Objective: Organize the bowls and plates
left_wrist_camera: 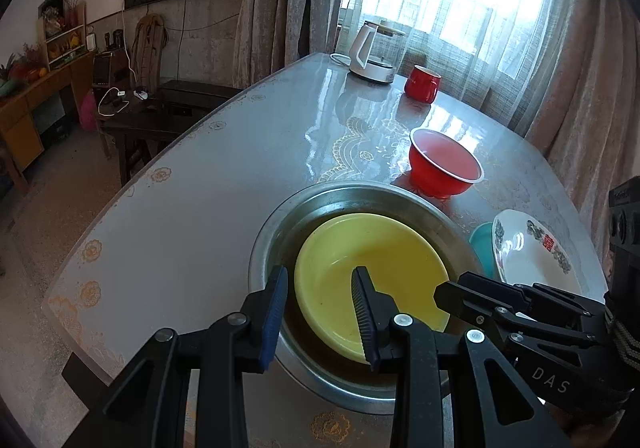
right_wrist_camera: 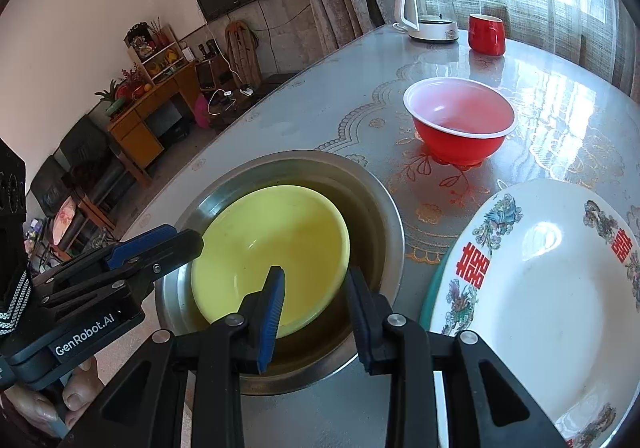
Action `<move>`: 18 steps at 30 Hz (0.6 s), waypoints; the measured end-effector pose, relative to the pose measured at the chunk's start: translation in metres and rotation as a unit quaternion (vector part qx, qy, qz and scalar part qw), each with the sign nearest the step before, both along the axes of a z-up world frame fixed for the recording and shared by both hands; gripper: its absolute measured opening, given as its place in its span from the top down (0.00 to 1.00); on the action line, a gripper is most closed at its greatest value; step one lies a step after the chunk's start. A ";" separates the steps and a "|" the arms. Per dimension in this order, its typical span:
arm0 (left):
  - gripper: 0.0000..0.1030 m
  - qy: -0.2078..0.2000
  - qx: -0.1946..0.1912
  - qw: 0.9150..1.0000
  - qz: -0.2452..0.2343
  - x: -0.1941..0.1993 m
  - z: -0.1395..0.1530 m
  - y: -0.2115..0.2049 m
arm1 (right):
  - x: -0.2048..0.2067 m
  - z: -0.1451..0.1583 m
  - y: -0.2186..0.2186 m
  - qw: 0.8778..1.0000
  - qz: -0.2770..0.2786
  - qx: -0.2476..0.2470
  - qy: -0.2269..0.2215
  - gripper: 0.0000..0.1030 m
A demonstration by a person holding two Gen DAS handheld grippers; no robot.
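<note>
Yellow bowl (left_wrist_camera: 372,280): sits inside the steel basin (left_wrist_camera: 280,224), leaning toward the basin's near-left wall; nothing in it.
Left gripper (left_wrist_camera: 320,312): jaws apart, straddling the near-left rim of the yellow bowl, one finger between bowl and basin wall, the other inside the bowl; no squeeze visible.
Right gripper (right_wrist_camera: 316,312): jaws apart, straddling the bowl's near-right rim, one finger in the bowl, one in the gap beside the basin wall.
Writing on tools: "GenRobot.AI" on the left gripper's body in the right wrist view; "DAS" on the right gripper's body in the left wrist view.
Plate (right_wrist_camera: 540,296): white, just right of the basin, nothing on it; red double-happiness characters and dragon and phoenix prints round its rim.
Teal dish (right_wrist_camera: 430,288): under the plate, only its left edge showing.
Red bowl (right_wrist_camera: 460,120): farther back and right of the basin, standing apart, white rim; contents hard to tell.
Table (left_wrist_camera: 180,208): grey glossy cover with floral print; a wide bare stretch left of the basin out to the left edge.
Red mug (right_wrist_camera: 486,34): near the far edge.
Kettle (right_wrist_camera: 428,12): white and glass, left of the mug at the far edge.
</note>
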State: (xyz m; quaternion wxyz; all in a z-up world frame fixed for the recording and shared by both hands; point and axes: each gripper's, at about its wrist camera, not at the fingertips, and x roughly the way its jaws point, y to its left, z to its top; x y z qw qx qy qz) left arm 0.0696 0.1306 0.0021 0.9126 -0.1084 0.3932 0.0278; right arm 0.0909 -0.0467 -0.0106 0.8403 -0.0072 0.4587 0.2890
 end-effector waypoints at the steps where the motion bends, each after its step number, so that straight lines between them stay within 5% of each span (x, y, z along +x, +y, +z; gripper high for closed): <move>1: 0.67 0.001 0.002 1.000 0.000 0.000 0.000 -0.001 | -0.001 0.000 -0.001 1.000 0.000 0.002 0.000 0.69; 18: 0.66 -0.005 0.009 1.000 0.002 -0.006 0.006 -0.010 | -0.007 0.007 -0.017 0.999 -0.014 0.029 -0.010 0.69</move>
